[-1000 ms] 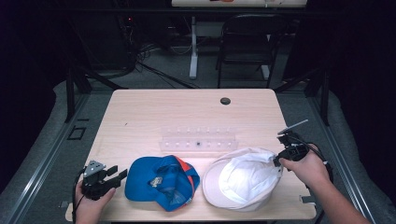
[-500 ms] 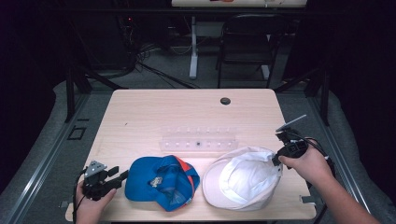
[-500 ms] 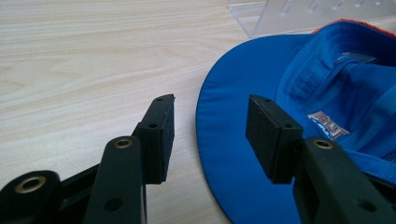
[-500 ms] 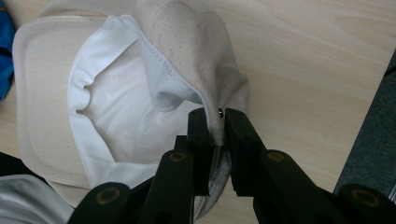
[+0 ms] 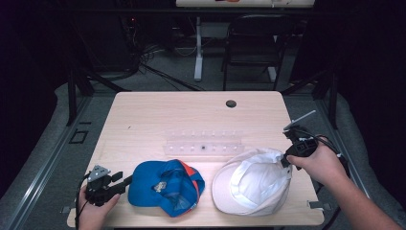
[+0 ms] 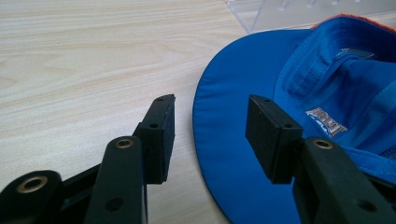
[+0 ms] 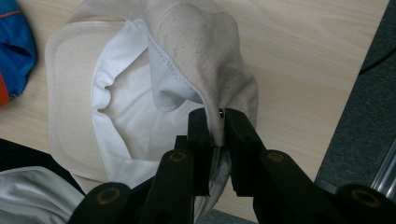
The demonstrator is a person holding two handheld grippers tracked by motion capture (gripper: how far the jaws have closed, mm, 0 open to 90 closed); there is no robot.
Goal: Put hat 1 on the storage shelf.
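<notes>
The white cap (image 5: 253,184), at 5 o'clock on the table (image 5: 191,120), is pinched at its rim by the clamped right gripper (image 7: 217,122), presumably for lifting; the left gripper (image 6: 210,135) is held agape astride the brim of the blue cap (image 6: 299,93), at 7 o'clock, gripping nothing.

A blue cap (image 5: 165,188) with orange trim, a cream-white cap (image 5: 253,187), pale woodgrain table (image 5: 191,120).
</notes>
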